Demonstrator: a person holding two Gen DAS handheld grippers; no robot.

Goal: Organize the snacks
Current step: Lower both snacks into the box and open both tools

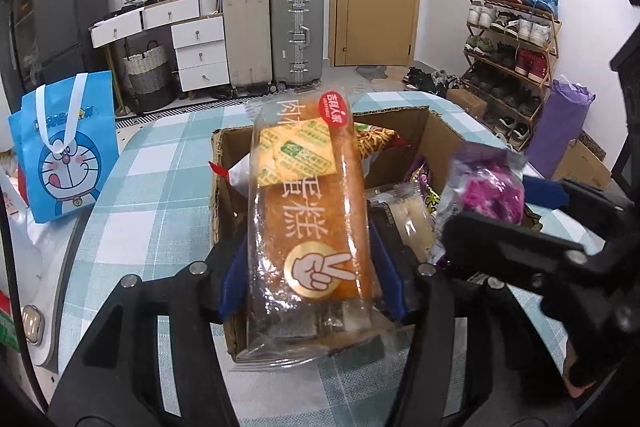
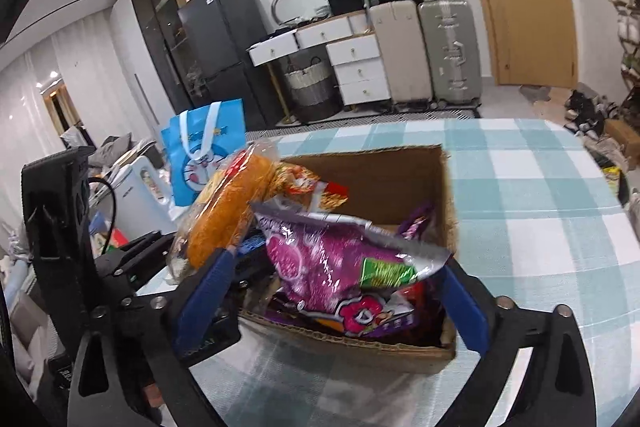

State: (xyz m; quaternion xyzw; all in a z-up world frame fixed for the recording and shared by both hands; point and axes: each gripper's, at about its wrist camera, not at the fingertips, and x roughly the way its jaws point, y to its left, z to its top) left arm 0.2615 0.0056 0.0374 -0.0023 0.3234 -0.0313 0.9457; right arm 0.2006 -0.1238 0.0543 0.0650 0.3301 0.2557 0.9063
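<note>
Left gripper (image 1: pixel 312 267): jaws closed on the cake pack (image 1: pixel 308 211), blue pads pressed against both long sides near its lower end.
Cake pack: clear wrapper, golden-brown loaf, white characters and a V-sign hand print; held lengthwise between the jaws, pointing away from the camera, raised over the near left corner of the cardboard box (image 1: pixel 436 139).
Right gripper (image 2: pixel 332 287): jaws spread fairly wide, with the purple snack bag (image 2: pixel 320 259) between the blue pads; cannot tell whether either pad actually touches it.
Purple snack bag: crinkled foil, pink and purple print with a green label; over the near end of the box, tilted, its top edge toward the cake pack beside it on the left.
Cardboard box: open-topped, on the tabletop (image 2: pixel 540 227), holding several other wrapped snacks, among them an orange-red packet (image 2: pixel 316 187) at the far side.
Tabletop: blue-and-white checked cloth.
Blue cartoon bag (image 1: pixel 64 151): standing off the left edge of the tabletop, well apart from the box.
</note>
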